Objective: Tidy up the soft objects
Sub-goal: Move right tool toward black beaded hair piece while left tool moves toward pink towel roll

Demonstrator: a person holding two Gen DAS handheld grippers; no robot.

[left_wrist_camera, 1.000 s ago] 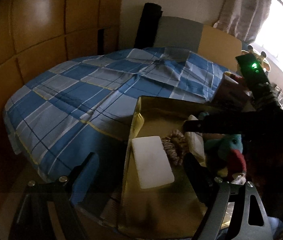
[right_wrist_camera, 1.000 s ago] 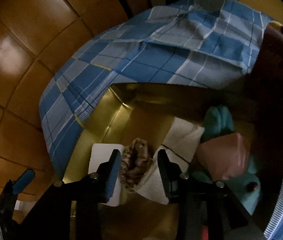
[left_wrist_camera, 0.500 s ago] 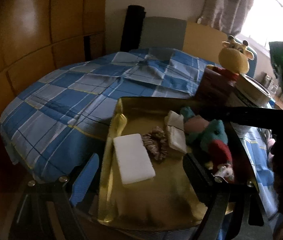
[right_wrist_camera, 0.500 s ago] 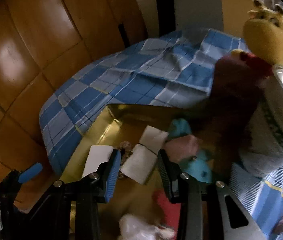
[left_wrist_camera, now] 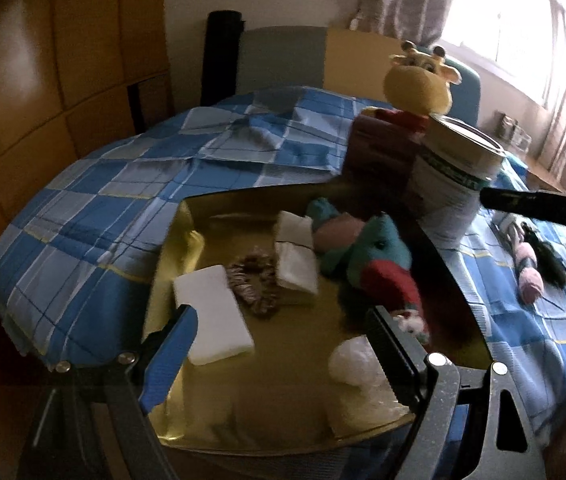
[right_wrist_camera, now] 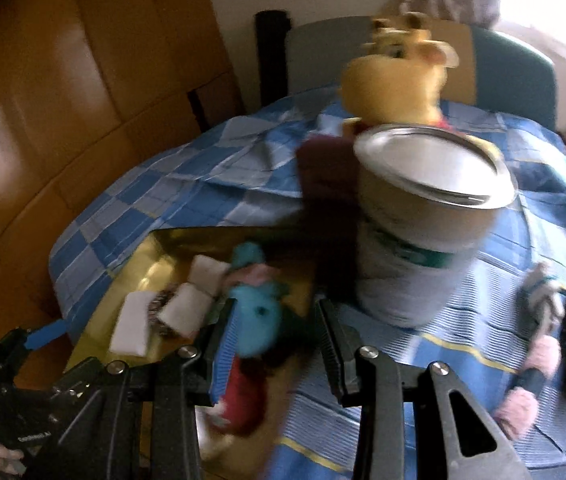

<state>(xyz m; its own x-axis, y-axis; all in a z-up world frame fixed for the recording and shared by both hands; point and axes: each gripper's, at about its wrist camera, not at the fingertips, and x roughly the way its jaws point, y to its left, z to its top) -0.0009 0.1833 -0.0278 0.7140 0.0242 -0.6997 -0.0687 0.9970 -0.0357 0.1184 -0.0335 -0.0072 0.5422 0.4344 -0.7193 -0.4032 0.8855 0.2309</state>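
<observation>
1. Hovering nearest the viewer, the left tool [left_wrist_camera: 279, 344] has its jaws spread wide and empty above the near end of a shallow gold tray [left_wrist_camera: 243, 412] resting on the bed.
2. Right tool [right_wrist_camera: 275, 336]: jaws partly apart, nothing between them.
3. Inside the tray lie a flat white foam block [left_wrist_camera: 215, 312], a striped brown fabric scrunchie [left_wrist_camera: 255, 280], a folded white cloth [left_wrist_camera: 295, 256] and a teal plush toy with a red part [left_wrist_camera: 371, 264].
4. Farther right, on the blue checked bedspread [left_wrist_camera: 103, 216], lies a pink and black soft toy [right_wrist_camera: 543, 352], nearer the right tool, its long axis running away from the viewer.
5. Motion blur hides its details.
</observation>
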